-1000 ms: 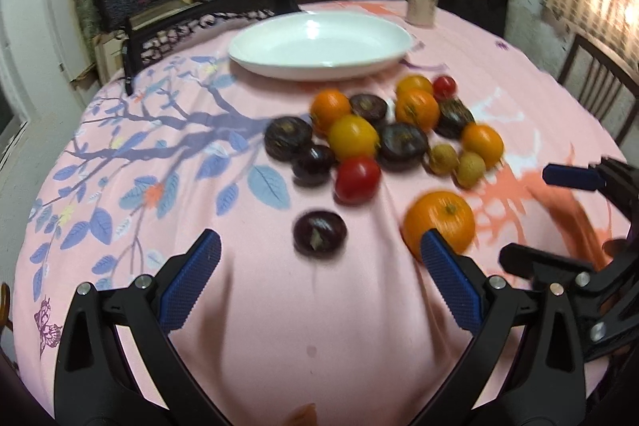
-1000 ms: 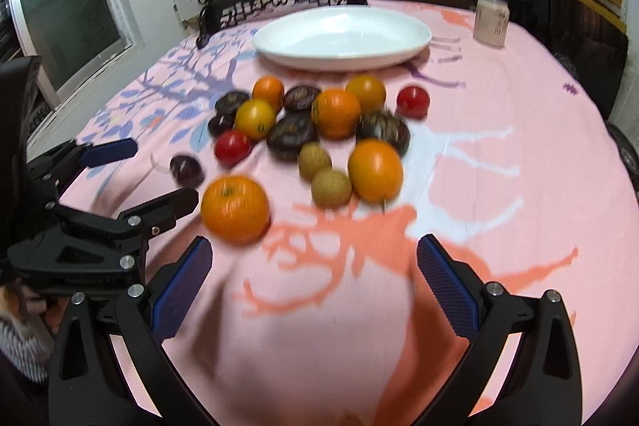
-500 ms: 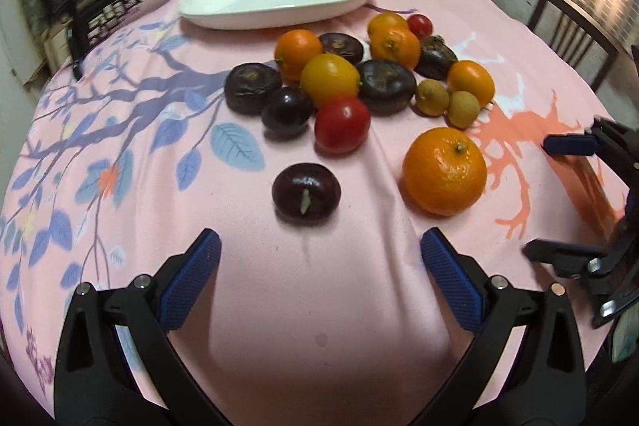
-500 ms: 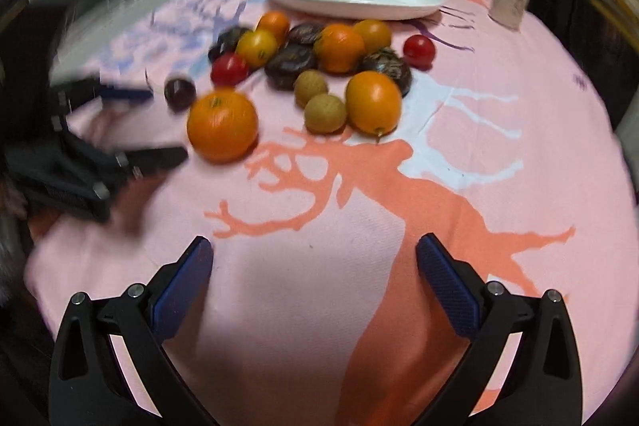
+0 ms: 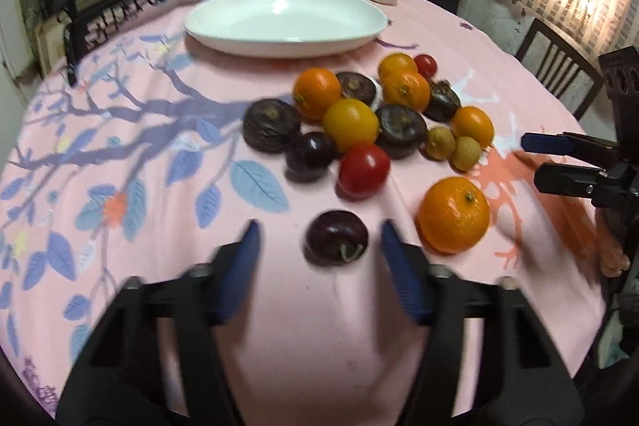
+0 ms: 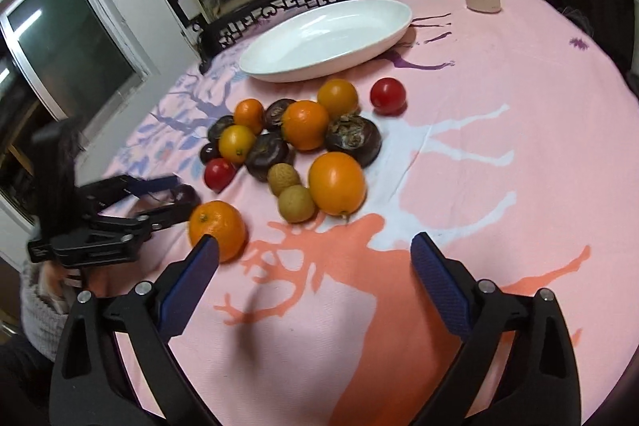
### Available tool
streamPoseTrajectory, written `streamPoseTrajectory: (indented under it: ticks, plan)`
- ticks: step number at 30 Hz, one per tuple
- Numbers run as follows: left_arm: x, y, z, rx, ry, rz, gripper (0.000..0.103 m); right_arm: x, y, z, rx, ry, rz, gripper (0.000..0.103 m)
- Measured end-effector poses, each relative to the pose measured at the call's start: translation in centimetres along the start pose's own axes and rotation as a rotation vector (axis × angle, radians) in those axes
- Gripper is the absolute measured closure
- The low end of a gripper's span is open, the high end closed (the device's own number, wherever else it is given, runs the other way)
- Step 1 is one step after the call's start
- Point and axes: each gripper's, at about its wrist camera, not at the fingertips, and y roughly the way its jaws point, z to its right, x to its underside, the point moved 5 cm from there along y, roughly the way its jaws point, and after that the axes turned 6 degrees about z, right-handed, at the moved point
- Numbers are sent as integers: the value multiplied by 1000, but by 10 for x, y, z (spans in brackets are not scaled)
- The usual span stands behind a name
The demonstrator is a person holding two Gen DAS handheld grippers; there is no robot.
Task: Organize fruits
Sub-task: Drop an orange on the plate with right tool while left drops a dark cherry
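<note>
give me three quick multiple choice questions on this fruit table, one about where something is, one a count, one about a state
1. Where is the dark plum?
A. on the white plate
B. between the left gripper's fingers
C. beside the can

2. How many red tomatoes are on the table?
A. two
B. four
C. none

3. What state is the white plate in?
A. piled with fruit
B. upside down
C. empty

Answers: 1 B, the left gripper has its blue pads on either side of the plum, not yet touching it. 2 A, one tomato lies apart near the plate and another tomato at the near edge of the pile. 3 C, the plate's inside shows bare white.
</note>
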Motion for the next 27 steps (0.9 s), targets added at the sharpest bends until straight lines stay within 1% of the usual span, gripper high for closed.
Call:
streamPoseTrajectory:
  ticks: [2,3,5,6,7,9,10,12,17,19,22,24,26,27]
  plan:
    - [-1,0,4,-2,23,6,52,4,1,-6,2,-21,-4,11]
    - [-1,0,6,7,30,5,57,7,2,-11,3,-38,-9,14]
    - [-2,2,10,2,51,5,64,9,5,-22,-15,-77,-19,21]
    - [-2,2,12,9,55,6,71,11,5,-28,-29,-90,-20,28]
    - [-3,2,13,13,56,8,71,11,7,-37,-53,-108,-24,36]
    - [-4,-2,11,18,45,27,72,13,11,-49,-75,-134,-38,45]
    - [-4,-4,9,19,38,35,72,14,16,-57,-82,-157,-51,47]
    - [-4,-7,5,19,16,47,72,15,26,-69,-78,-187,-67,47]
    - [-6,-13,-10,43,-50,66,72,11,48,-76,-54,-219,-96,47]
    - [-6,-12,-10,44,-50,62,72,9,55,-76,-66,-205,-115,58]
    - [-11,-13,-10,40,-42,62,71,8,51,-75,-73,-210,-106,58]
    - [-24,-15,-12,41,-42,74,71,5,45,-75,-82,-212,-95,58]
    - [-41,-16,-13,29,-34,89,71,-13,33,-71,-81,-208,-55,58]
    - [-56,-14,-14,20,-27,98,71,-25,29,-69,-71,-205,-27,58]
